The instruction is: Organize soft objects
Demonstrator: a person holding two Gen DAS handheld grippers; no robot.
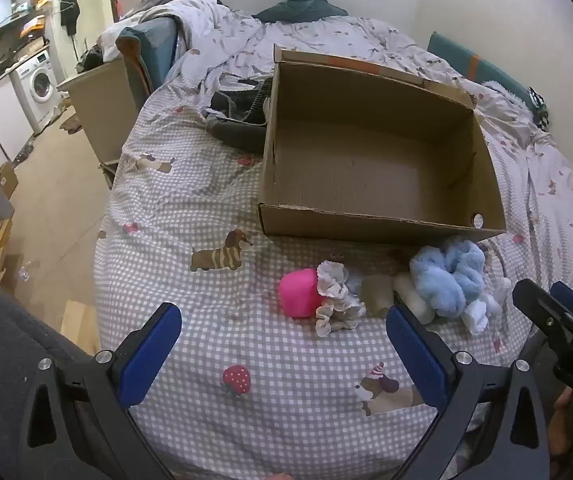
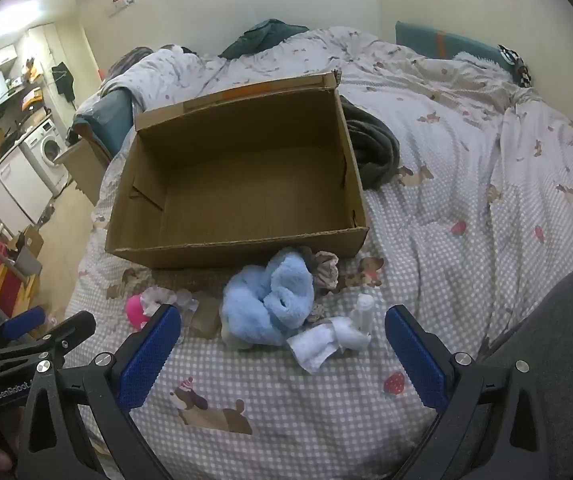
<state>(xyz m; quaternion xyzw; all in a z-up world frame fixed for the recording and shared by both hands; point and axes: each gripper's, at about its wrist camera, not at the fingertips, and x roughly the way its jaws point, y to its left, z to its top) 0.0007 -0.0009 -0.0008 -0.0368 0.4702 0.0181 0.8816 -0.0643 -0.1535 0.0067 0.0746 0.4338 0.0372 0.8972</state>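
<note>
An open, empty cardboard box (image 1: pixel 370 216) (image 2: pixel 222 248) sits on the bed. In front of it lies a pile of soft things: a pink ball (image 1: pixel 299 293) (image 2: pixel 135 310), a grey-white frilly cloth (image 1: pixel 336 300) (image 2: pixel 166 299), a fluffy light blue piece (image 1: pixel 446 276) (image 2: pixel 270 300), a white folded cloth (image 2: pixel 322 344) (image 1: pixel 476 316) and a brown piece (image 1: pixel 376 294) (image 2: pixel 206 318). My left gripper (image 1: pixel 282 328) is open and empty, just short of the pink ball. My right gripper (image 2: pixel 282 330) is open and empty, just short of the blue piece and white cloth.
The bed has a grey checked sheet with dog prints (image 1: pixel 222 208) (image 2: pixel 446 280). A dark garment (image 1: pixel 242 120) (image 2: pixel 374 148) lies beside the box. A rumpled duvet (image 2: pixel 426 80) covers the far part. The floor and a washing machine (image 1: pixel 42 80) lie to the left.
</note>
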